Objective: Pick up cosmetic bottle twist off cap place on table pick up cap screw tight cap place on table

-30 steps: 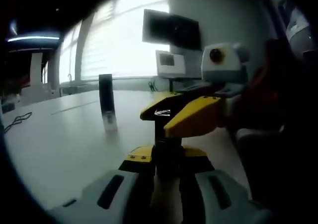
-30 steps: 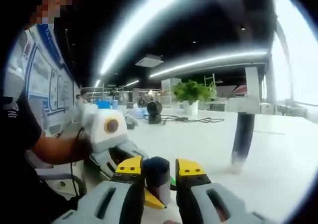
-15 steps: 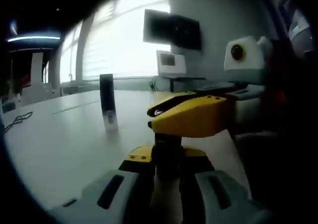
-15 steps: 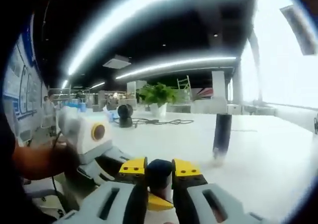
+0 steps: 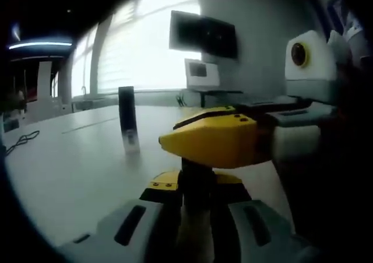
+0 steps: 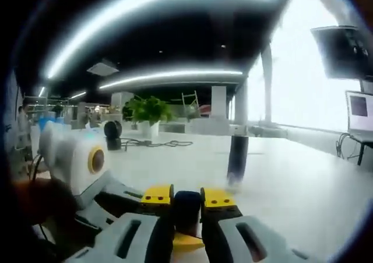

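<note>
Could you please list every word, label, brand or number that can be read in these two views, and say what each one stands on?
No text can be read in either view.
Tall dark bottle standing on the table: pale lower part, any print too blurred to read.
Small screen and dark monitor by the window: content too small and blurred.
Left gripper and right gripper: no lettering legible.

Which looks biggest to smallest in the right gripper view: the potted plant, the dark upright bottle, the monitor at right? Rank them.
As they look in that view:
1. monitor, cut off by the edge
2. dark upright bottle
3. potted plant

The bottle and plant look close in size. The plant stands farther back, so true sizes stay unsure.
</note>
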Action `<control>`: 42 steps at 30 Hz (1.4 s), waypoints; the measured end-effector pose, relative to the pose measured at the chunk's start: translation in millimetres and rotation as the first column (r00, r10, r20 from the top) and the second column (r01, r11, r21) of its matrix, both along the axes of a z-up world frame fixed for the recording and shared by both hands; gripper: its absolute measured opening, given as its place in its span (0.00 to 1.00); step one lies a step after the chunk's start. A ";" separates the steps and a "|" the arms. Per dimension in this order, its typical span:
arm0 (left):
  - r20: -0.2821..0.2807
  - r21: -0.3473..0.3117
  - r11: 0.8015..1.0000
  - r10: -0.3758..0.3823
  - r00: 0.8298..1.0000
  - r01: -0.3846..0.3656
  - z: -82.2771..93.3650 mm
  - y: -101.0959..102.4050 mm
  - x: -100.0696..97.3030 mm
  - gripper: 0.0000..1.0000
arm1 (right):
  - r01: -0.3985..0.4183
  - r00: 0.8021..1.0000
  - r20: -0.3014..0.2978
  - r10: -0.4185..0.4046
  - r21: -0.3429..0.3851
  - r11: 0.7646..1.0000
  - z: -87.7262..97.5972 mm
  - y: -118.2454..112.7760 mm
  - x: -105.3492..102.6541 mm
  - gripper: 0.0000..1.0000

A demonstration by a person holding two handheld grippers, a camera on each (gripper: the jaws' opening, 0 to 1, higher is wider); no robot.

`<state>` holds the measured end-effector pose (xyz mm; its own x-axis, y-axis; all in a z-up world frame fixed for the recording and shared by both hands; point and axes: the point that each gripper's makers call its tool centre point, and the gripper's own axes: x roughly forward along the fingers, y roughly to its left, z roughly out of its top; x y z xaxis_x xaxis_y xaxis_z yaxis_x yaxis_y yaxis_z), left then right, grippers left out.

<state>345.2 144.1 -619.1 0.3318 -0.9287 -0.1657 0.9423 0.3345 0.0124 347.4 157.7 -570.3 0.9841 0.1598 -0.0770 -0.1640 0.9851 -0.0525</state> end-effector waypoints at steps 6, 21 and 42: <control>0.009 0.009 1.000 0.000 1.000 0.000 0.2 0.0 -1.7 0.06 | 0.006 1.000 0.018 -0.005 -0.047 0.999 1.7 -2.3 -5.0 0.11; 0.005 0.010 1.000 -0.007 1.000 0.007 -0.3 -1.3 -3.8 0.05 | -0.111 0.994 -0.029 0.110 -0.041 0.993 -0.4 -1.7 -2.6 0.06; -0.004 0.008 1.000 -0.024 1.000 0.024 0.4 -1.8 -4.5 0.05 | -0.509 0.861 0.002 0.509 -0.025 0.860 -1.1 8.4 -1.5 0.06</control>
<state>340.8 142.3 -618.7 0.3087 -0.9351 -0.1741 0.9501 0.3116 0.0111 345.8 166.0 -571.4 0.7668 0.6370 -0.0785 -0.6418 0.7630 -0.0772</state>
